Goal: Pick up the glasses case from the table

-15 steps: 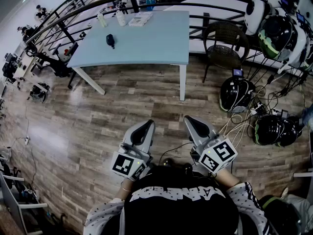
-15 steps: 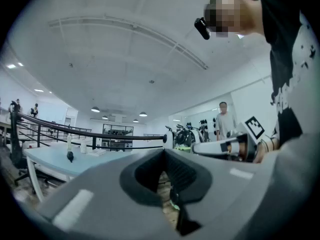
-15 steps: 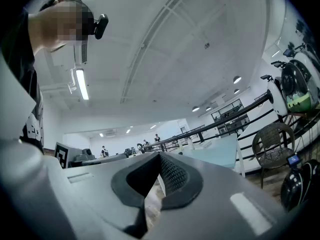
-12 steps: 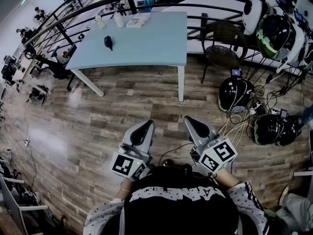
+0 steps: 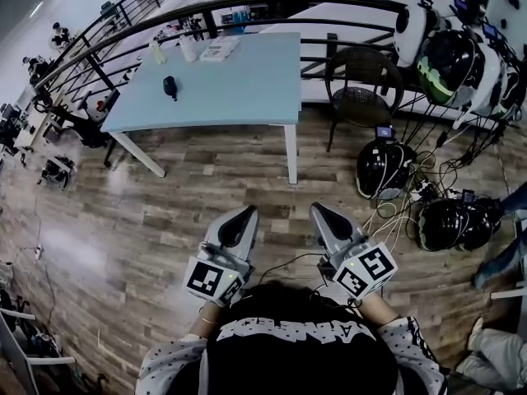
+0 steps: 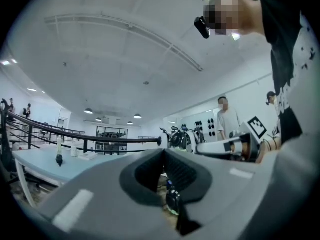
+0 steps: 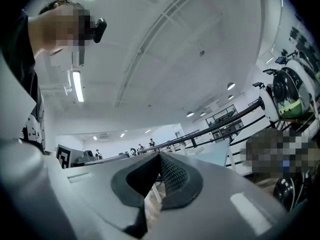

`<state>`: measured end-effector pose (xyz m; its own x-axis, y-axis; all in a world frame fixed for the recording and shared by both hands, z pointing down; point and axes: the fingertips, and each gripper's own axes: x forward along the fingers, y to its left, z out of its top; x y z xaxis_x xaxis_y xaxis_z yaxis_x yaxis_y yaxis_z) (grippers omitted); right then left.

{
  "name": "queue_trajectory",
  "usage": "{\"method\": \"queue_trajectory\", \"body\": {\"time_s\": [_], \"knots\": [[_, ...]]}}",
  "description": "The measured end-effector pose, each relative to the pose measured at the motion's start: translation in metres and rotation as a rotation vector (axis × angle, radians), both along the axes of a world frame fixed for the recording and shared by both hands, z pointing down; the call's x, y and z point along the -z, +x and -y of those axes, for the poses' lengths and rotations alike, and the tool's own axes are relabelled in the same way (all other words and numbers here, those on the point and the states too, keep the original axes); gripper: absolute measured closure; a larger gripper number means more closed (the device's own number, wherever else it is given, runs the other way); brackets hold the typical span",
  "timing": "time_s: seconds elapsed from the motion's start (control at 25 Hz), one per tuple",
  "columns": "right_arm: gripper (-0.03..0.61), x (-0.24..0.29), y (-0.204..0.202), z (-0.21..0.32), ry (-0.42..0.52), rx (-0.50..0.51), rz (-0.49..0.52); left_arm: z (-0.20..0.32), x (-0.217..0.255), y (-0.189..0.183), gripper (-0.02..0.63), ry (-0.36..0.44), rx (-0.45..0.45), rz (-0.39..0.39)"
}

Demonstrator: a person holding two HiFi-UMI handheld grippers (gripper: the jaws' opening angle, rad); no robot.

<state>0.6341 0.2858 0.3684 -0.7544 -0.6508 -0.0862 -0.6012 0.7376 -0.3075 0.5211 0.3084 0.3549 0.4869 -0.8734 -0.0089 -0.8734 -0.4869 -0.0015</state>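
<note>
The glasses case point(image 5: 170, 85) is a small dark oval lying on the left part of the light blue table point(image 5: 239, 81), far ahead of me across the wooden floor. It shows again as a tiny dark shape point(image 6: 59, 159) in the left gripper view. My left gripper point(image 5: 247, 213) and right gripper point(image 5: 317, 211) are held level side by side close to my body, well short of the table. Both have their jaws shut tip to tip with nothing between them, as the left gripper point(image 6: 163, 151) and the right gripper point(image 7: 159, 156) show in their own views.
Two bottles point(image 5: 156, 52) and a white stack point(image 5: 218, 49) stand at the table's far edge, in front of a dark railing point(image 5: 247, 2). A wicker chair point(image 5: 358, 97) stands right of the table. Helmets point(image 5: 383, 167) and cables point(image 5: 412, 196) lie on the floor at right.
The table and the case have shifted slightly down and to the left in the head view. Both grippers keep the same pose near my body, still shut.
</note>
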Motion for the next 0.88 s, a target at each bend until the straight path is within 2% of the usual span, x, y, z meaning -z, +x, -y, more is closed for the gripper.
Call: {"method": "queue_trajectory", "body": {"time_s": [0.32,0.72,0.88], "knots": [[0.574,-0.014,0.002,0.001,-0.035,0.060,0.019,-0.014,-0.008,-0.006,0.614,-0.029,0.093,0.015],[0.574,-0.007,-0.040,0.009,-0.009,0.169,0.003,-0.023,-0.005,-0.056,0.614,0.000,0.243,-0.013],[0.574,-0.006,-0.080,0.023,-0.003,0.206,-0.004,-0.019,-0.007,-0.097,0.614,0.006,0.298,-0.010]]}}
